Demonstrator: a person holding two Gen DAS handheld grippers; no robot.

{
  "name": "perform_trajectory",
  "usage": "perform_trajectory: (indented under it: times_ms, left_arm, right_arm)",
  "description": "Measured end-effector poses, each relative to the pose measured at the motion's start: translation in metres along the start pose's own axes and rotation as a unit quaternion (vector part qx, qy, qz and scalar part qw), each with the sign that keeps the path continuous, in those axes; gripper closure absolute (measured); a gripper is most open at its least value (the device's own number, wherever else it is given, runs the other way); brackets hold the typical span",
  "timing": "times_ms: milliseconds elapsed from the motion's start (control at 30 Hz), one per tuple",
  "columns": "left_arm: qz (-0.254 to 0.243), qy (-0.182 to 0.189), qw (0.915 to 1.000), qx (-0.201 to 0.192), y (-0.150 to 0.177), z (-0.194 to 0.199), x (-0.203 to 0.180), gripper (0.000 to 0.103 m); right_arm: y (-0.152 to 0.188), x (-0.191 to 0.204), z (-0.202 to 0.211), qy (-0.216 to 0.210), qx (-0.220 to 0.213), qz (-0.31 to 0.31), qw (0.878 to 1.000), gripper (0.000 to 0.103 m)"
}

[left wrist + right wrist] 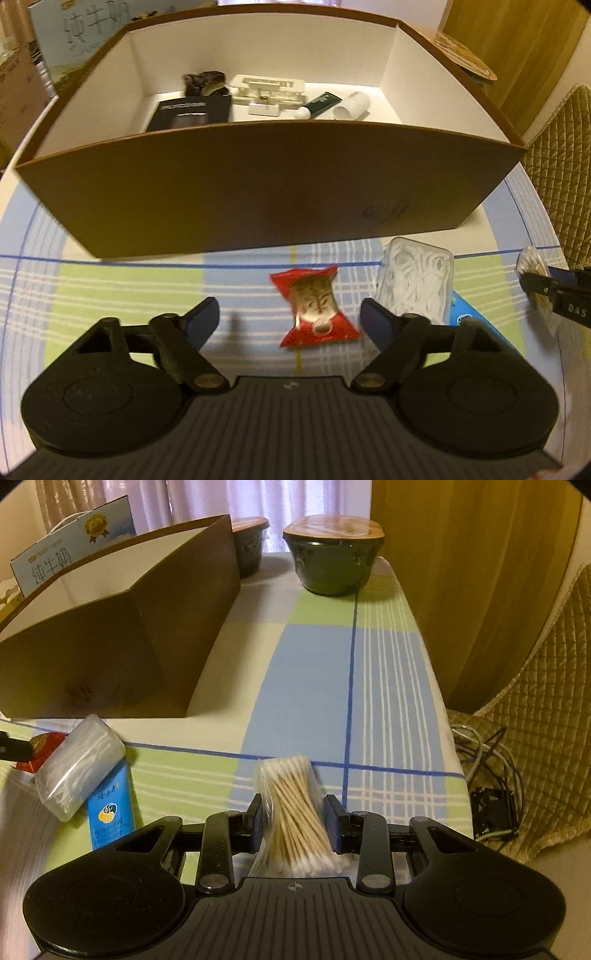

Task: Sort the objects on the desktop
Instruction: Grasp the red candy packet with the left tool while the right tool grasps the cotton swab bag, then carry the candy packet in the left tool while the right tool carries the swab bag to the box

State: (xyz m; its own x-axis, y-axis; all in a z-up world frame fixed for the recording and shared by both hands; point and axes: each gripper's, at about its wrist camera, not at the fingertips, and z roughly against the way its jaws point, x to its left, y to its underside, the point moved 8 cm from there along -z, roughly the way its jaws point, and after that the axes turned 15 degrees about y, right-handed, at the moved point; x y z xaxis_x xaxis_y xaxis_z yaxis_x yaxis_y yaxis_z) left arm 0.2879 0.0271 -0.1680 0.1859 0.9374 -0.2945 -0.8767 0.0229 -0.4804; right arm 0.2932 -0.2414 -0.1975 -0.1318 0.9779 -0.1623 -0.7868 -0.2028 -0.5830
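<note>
Tabletop [388,672] under a checked cloth, below both my tongs; brown box [258,199] stands just ahead of my left tongs [290,319], open-topped, white inside; in it lie a dark booklet [192,114], a white plastic piece [269,92], a dark tube [321,103] and a white cylinder [352,105]. Two lidded dark pots [332,561] far ahead of my right tongs [295,819]; clear plastic case [415,284] right of my left tongs, resting on a blue packet [110,812]. Red snack sachet [314,306] lies flat between the left tongs' blue pads [201,319], which stand apart, the right pad close beside it; contact there I cannot tell. Right tongs clamped on the bag of cotton swabs [295,805], squeezed at its middle, low over the cloth.
</note>
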Motion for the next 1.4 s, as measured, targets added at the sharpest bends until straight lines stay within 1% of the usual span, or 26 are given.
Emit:
perform_trajectory:
  times_ms: [100,200,233,300,367,400,433,500,600,833,967,1067,1267,1300,1400]
  left_arm:
    - [-0.013,0.002,0.9999,0.006,-0.001,-0.012,-0.001,0.034]
    - [-0.027,0.01,0.9995,0.012,0.0,-0.021,-0.001,0.049]
    - [-0.029,0.012,0.9994,0.013,0.001,-0.024,0.0,0.052]
    - [-0.029,0.019,0.9992,0.02,0.004,-0.028,0.003,0.063]
    - [-0.044,0.02,0.9987,0.016,0.006,-0.027,0.004,0.066]
    - [-0.051,0.02,0.9984,0.016,0.007,-0.026,0.004,0.073]
    - [-0.057,0.019,0.998,0.016,0.008,-0.025,0.005,0.077]
    - [-0.065,0.02,0.9975,0.018,0.012,-0.022,0.007,0.079]
    - [-0.061,0.018,0.9978,0.019,0.019,-0.016,0.013,0.079]
    - [-0.032,0.002,0.9993,0.019,0.035,0.0,0.033,0.079]
    - [-0.02,0.002,0.9996,0.02,0.043,0.008,0.038,0.079]
    - [-0.019,0.004,0.9996,0.022,0.049,0.011,0.038,0.079]
    - [-0.022,0.012,0.9993,0.028,0.06,0.016,0.03,0.079]
    - [-0.028,0.016,0.999,0.03,0.059,0.017,0.032,0.079]
    - [-0.03,0.016,0.999,0.03,0.062,0.022,0.031,0.079]
  right_arm:
    - [0.002,0.0,0.002,0.001,0.001,-0.004,1.0,0.072]
    - [0.005,0.0,0.005,0.001,0.003,-0.004,1.0,0.072]
    - [0.006,0.001,0.006,0.0,0.003,-0.003,1.0,0.072]
    - [0.007,0.001,0.007,-0.001,0.004,0.0,1.0,0.072]
    - [0.007,0.001,0.008,-0.001,0.004,0.002,1.0,0.072]
    - [0.008,0.002,0.008,0.0,0.004,0.003,1.0,0.072]
    - [0.008,0.002,0.007,0.0,0.004,0.005,1.0,0.072]
    - [0.008,0.002,0.008,-0.001,0.005,0.005,1.0,0.072]
    - [0.007,0.003,0.007,-0.003,0.004,0.011,1.0,0.072]
    - [0.005,0.004,0.004,-0.008,0.0,0.022,1.0,0.072]
    - [0.005,0.006,0.005,-0.009,0.011,0.025,1.0,0.073]
    - [0.007,0.011,0.009,-0.014,0.026,0.027,0.999,0.077]
    - [0.018,0.018,0.021,-0.023,0.052,0.027,0.998,0.082]
    - [0.02,0.019,0.024,-0.026,0.055,0.025,0.998,0.082]
    - [0.024,0.023,0.036,-0.031,0.054,0.024,0.998,0.083]
